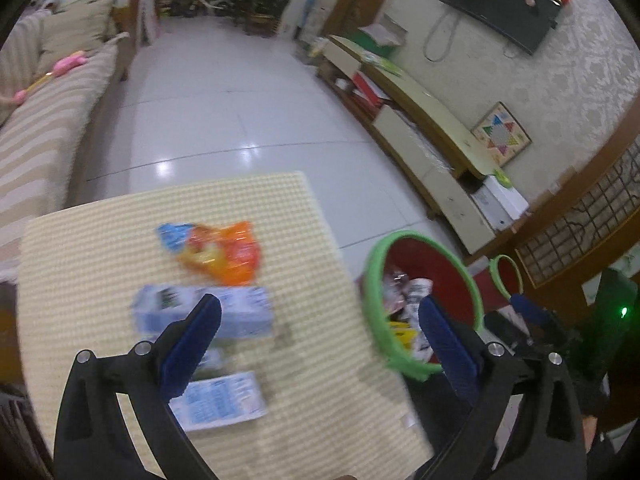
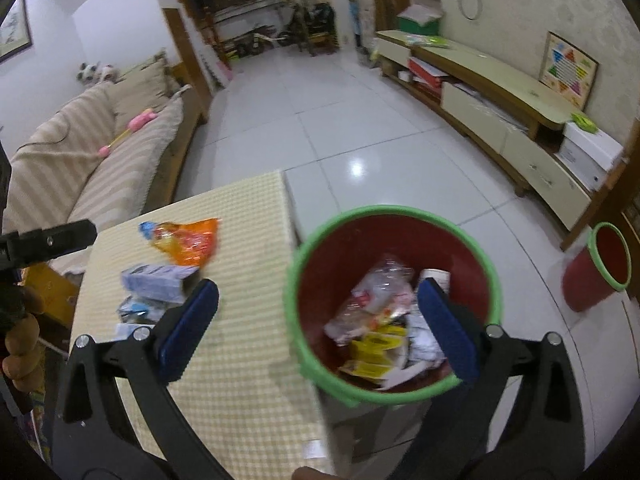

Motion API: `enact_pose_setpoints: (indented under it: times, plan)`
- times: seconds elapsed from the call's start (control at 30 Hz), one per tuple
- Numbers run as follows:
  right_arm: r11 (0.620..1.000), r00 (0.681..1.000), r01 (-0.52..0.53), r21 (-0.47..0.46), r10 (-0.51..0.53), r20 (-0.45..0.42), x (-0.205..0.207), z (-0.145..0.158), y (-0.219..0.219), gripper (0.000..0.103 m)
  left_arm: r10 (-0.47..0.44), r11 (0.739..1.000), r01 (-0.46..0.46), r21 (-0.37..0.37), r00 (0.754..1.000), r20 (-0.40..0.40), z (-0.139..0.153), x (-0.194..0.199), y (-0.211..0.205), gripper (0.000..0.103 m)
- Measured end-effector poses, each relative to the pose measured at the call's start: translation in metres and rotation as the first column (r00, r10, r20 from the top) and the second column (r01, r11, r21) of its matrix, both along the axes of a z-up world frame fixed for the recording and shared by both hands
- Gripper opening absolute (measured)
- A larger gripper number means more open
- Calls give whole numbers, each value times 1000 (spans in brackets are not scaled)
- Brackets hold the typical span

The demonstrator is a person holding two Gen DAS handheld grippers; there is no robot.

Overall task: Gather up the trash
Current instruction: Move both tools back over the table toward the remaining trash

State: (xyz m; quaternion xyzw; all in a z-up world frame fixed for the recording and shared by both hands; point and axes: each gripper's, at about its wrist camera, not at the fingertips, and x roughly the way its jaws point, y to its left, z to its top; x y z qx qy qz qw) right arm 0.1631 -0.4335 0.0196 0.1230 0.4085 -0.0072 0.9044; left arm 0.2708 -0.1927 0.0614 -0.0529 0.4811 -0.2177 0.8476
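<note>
A low table with a cream checked cover (image 1: 312,400) (image 2: 248,360) holds trash: an orange and blue snack wrapper (image 1: 224,254) (image 2: 188,240), a pale blue carton (image 1: 240,312) (image 2: 156,282) and a white and blue packet (image 1: 224,400). A red bin with a green rim (image 1: 464,280) (image 2: 400,236) stands at the table's right edge, with wrappers and paper inside. My left gripper (image 1: 320,344) is open and empty above the table's near part. My right gripper (image 2: 320,324) is open and empty, over the bin's left rim. The right gripper's blue fingertips (image 1: 528,308) show in the left view.
A second red bin with a green rim (image 2: 600,268) (image 1: 506,276) stands on the floor to the right. A striped sofa (image 2: 92,168) lies left, a long TV cabinet (image 2: 500,112) along the right wall. White tiled floor (image 2: 340,128) stretches ahead.
</note>
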Motion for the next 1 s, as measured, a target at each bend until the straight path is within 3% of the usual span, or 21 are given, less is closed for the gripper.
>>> enact_pose_setpoints:
  times: [0.33, 0.67, 1.0]
  plan:
    - [993, 993, -118, 19, 118, -5, 4, -4, 68, 98, 153, 988, -153, 7, 988, -10, -14, -47, 105, 95]
    - [975, 975, -220, -35, 218, -46, 4, -19, 115, 98, 154, 987, -150, 65, 987, -50, -53, -80, 122, 95]
    - [956, 951, -285, -70, 274, -142, 11, -54, 140, 98, 181, 983, -177, 54, 980, -84, -72, -90, 134, 95]
